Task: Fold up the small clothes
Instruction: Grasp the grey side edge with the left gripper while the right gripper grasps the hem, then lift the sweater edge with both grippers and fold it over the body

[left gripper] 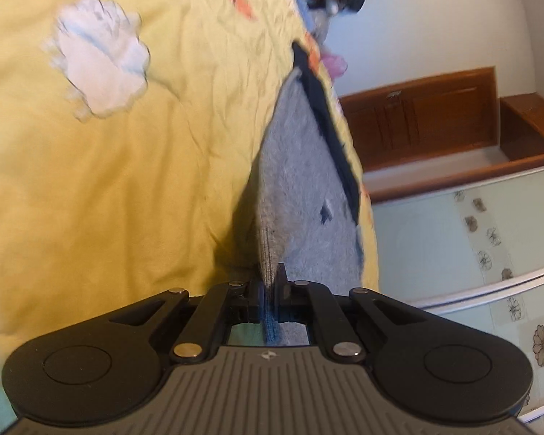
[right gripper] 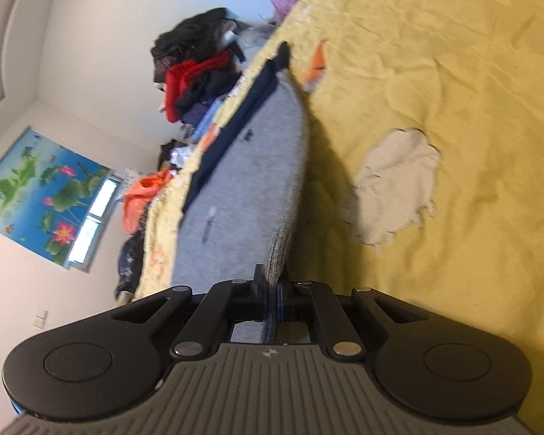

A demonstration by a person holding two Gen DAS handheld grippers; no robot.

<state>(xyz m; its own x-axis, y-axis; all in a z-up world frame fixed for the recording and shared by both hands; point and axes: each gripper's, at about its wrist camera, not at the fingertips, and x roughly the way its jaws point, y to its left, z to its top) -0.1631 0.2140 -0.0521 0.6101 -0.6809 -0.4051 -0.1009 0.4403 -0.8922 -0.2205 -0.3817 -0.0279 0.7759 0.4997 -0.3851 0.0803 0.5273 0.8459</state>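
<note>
A small grey garment [left gripper: 301, 181] with a dark navy band along one edge hangs stretched above the yellow bedspread [left gripper: 127, 163]. My left gripper [left gripper: 270, 282] is shut on its ribbed hem. The same grey garment [right gripper: 250, 159] shows in the right wrist view, where my right gripper [right gripper: 273, 282] is shut on its ribbed edge. The garment is lifted and casts a shadow on the bedspread [right gripper: 453, 72]. Both views are tilted and blurred.
A white cloud print [left gripper: 101, 58] marks the bedspread; it also shows in the right wrist view [right gripper: 399, 185]. A pile of dark and red clothes [right gripper: 196, 65] and an orange item [right gripper: 141, 192] lie along the bed's far edge. A wooden cabinet [left gripper: 435, 116] stands beyond the bed.
</note>
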